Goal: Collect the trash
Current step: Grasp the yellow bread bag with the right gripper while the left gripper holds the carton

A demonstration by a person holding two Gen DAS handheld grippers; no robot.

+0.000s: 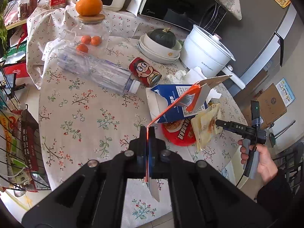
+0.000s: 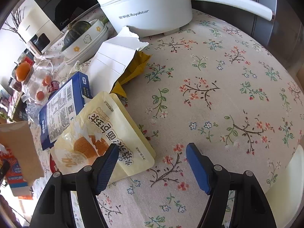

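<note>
Left gripper (image 1: 149, 131) clamped on a flattened carton (image 1: 197, 89) (orange-edged), lifted above the floral desk (image 1: 79, 114), right gripper (image 2: 152, 152) with jaws apart, one finger over a yellow snack bag (image 2: 106, 131), bottle (image 1: 95, 72) and can (image 1: 145, 72) lying behind.

Left gripper (image 1: 147, 131) is clamped tight, pointing toward twelve o'clock; right gripper (image 2: 151, 152), hand-held at four o'clock, gapes wide.

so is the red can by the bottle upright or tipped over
Tipped over. The red can lies on its side on the tablecloth, its top rim facing the blue carton.
</note>
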